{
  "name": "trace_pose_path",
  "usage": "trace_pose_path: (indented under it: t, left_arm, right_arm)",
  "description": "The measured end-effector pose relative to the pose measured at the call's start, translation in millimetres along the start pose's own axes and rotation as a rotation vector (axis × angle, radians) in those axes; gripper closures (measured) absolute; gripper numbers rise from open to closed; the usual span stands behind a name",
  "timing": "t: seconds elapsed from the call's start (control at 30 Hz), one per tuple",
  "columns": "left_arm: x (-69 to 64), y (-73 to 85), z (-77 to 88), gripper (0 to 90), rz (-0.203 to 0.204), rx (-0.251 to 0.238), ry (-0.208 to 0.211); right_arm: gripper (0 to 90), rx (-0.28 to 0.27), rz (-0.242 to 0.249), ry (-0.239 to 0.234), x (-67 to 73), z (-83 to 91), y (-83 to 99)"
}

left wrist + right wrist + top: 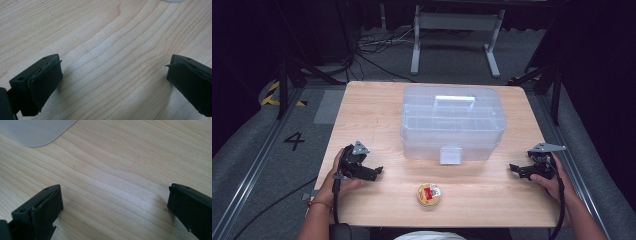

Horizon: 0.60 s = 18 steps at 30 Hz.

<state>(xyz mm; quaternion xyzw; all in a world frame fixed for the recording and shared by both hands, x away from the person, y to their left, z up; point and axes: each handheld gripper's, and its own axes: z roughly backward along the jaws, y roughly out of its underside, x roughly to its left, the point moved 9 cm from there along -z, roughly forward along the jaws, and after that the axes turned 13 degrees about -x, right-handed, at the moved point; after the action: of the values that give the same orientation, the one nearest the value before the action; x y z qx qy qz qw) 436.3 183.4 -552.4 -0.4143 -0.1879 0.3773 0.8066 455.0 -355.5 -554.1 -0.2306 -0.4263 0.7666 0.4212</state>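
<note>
You can read one sign with certainty: a dark numeral "4" [294, 141] marked on the grey floor [257, 165] to the left of the table [492, 192]. The small round container [429, 195] near your edge of the table carries a red and white label on its lid, but its print is too small for you to make out. The yellow and black striped tape [272, 95] on the floor farther back bears no lettering.

One clear plastic box [453, 122], one small, seemingly snack-filled cup [429, 195], two tongs [376, 172] [515, 168]
</note>
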Motion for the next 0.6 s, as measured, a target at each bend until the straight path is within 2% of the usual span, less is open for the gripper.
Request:
trace_pose_path:
  t: [0.1, 0.3, 0.4, 0.53, 0.6]
  left_arm:
    - [-0.1, 0.2, 0.0, 0.4, -0.004, 0.0, 0.019]
    - [0.6, 0.2, 0.2, 0.5, -0.01, -0.003, 0.013]
    - [0.7, 0.5, 0.7, 0.6, -0.012, 0.0, 0.013]
    - [0.7, 0.4, 0.6, 0.5, -0.012, -0.001, 0.013]
    - [1.1, 0.2, 0.5, 0.5, -0.014, -0.002, 0.012]
  right_arm:
    - [0.1, 0.004, 0.001, 0.0, -0.4, 0.1, 0.0]
    - [0.1, 0.012, 0.003, -0.003, -1.1, 0.5, 0.1]
    - [0.2, 0.056, 0.019, -0.014, -1.5, 0.9, -0.8]
    - [0.3, 0.063, 0.027, -0.011, -1.2, 1.4, -1.2]
    - [5.2, 0.072, 0.016, -0.016, -1.3, 3.6, -0.4]
